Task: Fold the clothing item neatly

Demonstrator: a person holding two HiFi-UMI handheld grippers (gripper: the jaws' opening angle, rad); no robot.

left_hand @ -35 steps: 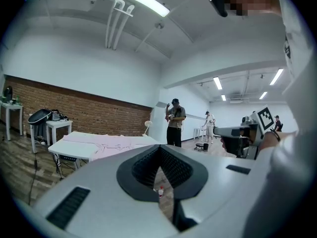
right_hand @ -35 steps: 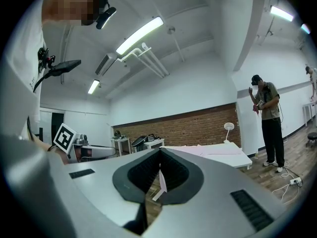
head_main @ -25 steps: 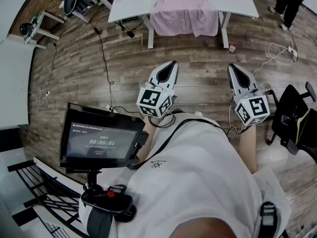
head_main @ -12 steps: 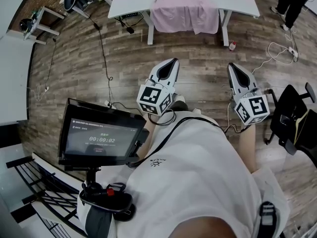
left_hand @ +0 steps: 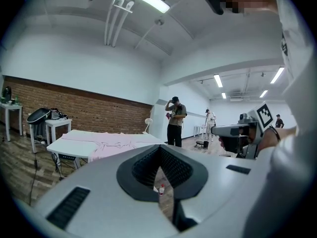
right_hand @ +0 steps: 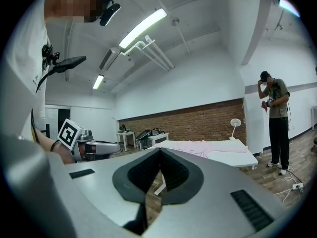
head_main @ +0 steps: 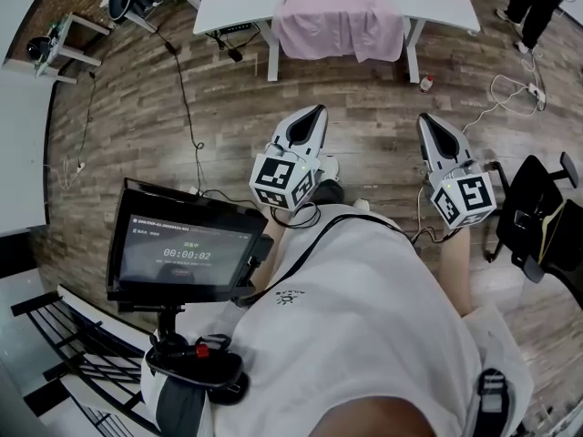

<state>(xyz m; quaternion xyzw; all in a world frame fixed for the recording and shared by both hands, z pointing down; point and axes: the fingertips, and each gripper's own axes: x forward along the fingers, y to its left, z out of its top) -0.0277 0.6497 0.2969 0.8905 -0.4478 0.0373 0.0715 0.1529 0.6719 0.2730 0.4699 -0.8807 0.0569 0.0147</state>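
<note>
A pink garment [head_main: 339, 7] lies spread on a white table [head_main: 239, 5] at the far end of the room, its lower part hanging over the near edge. It also shows in the left gripper view as the pink garment [left_hand: 111, 145] and in the right gripper view as the pink garment [right_hand: 198, 146]. My left gripper [head_main: 316, 116] and right gripper [head_main: 426, 126] are held level in front of my body, well short of the table. Both are shut with nothing between their jaws.
A tablet on a stand [head_main: 182, 248] sits at my left hip. Cables [head_main: 187, 107] run across the wooden floor. A small bottle [head_main: 425, 86] stands by the table leg. A black chair [head_main: 537, 217] is at my right. A person [right_hand: 275, 120] stands beyond the table.
The head view has shifted slightly, so the table sits a little higher in frame. Both grippers hold the same place and stay shut.
</note>
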